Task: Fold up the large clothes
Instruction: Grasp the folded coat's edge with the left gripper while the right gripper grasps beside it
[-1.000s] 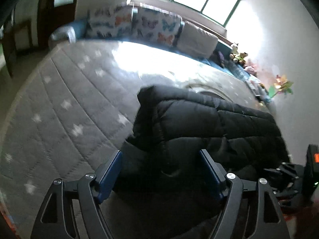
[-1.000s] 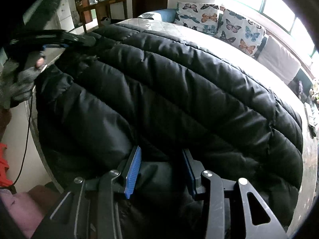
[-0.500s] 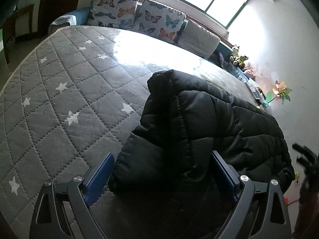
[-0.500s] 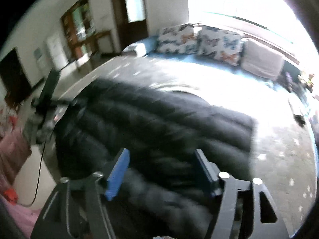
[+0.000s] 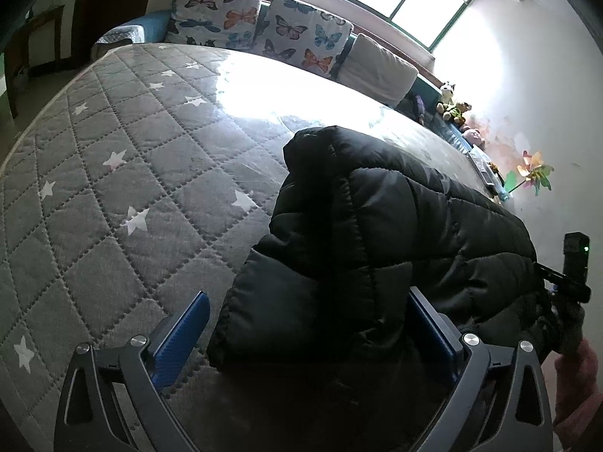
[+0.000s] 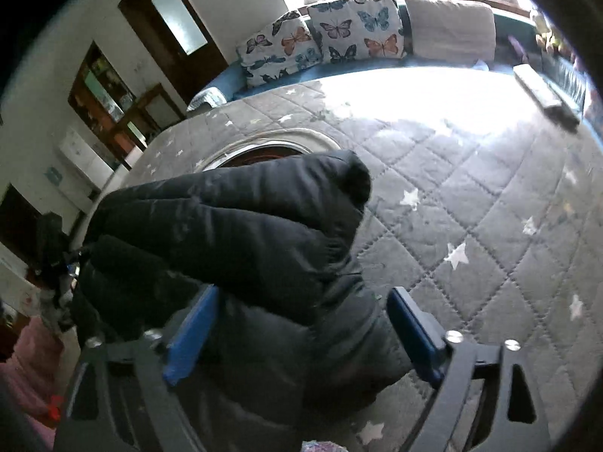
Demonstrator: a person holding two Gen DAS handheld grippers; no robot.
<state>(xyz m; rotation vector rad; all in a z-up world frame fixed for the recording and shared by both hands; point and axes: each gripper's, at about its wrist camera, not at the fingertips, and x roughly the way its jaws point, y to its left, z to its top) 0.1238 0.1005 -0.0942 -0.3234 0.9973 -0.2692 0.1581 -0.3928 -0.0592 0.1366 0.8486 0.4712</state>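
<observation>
A black puffer jacket (image 5: 377,226) lies folded into a thick bundle on the grey star-quilted mattress (image 5: 113,188). My left gripper (image 5: 307,297) is open, tilted down over the jacket's near end, which lies between the jaws; the left pad stands clear of the cloth. In the right wrist view the jacket (image 6: 226,233) has its other end between the opening jaws of my right gripper (image 6: 303,293), and neither pad squeezes it. At the left wrist view's right edge a hand holds the right gripper (image 5: 573,275).
Butterfly pillows (image 5: 264,30) and a grey cushion (image 5: 377,71) line the bed's far side under the window. Soft toys (image 5: 452,107) and a pinwheel (image 5: 533,173) sit by the wall. A dark door (image 6: 169,34) and a shelf (image 6: 105,94) stand beyond the mattress (image 6: 471,207).
My right gripper let go of the jacket's cloth, widened and swung sideways to the bundle's end. My left gripper widened and sank a little over the near end.
</observation>
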